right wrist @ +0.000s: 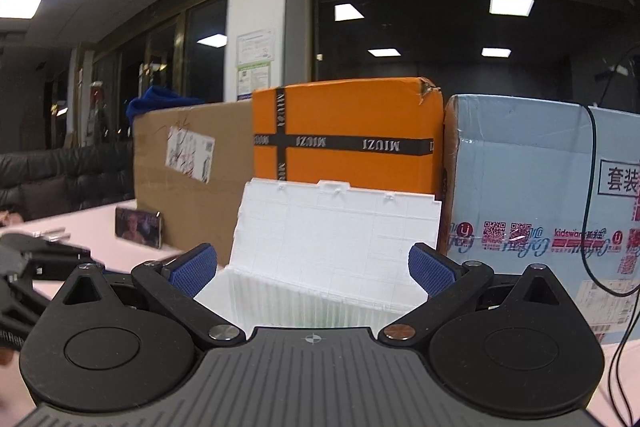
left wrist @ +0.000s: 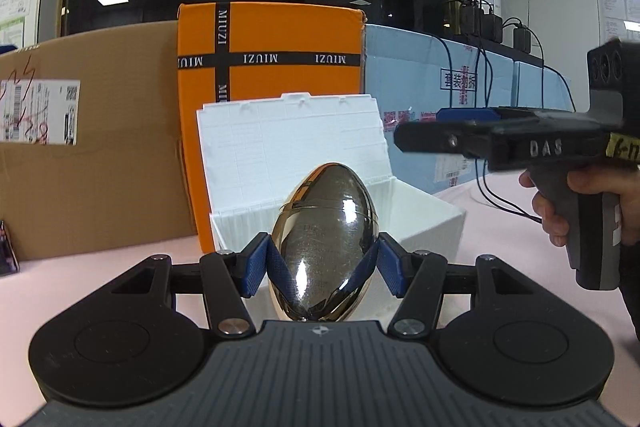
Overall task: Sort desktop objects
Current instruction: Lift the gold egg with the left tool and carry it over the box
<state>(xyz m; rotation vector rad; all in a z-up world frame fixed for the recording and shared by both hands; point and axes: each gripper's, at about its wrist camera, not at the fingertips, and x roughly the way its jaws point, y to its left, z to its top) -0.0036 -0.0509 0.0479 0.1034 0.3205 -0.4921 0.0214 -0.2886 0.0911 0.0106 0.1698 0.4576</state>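
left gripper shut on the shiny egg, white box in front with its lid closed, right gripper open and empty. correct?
Not quite: the white box has its lid open, standing upright at the back, as both wrist views show. The rest holds: the left gripper is shut on the shiny egg, and the right gripper is open and empty.

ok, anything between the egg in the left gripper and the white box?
Nothing visible. The left gripper holds the metallic egg just before the white box, lid up. The right gripper is open, off to the side.
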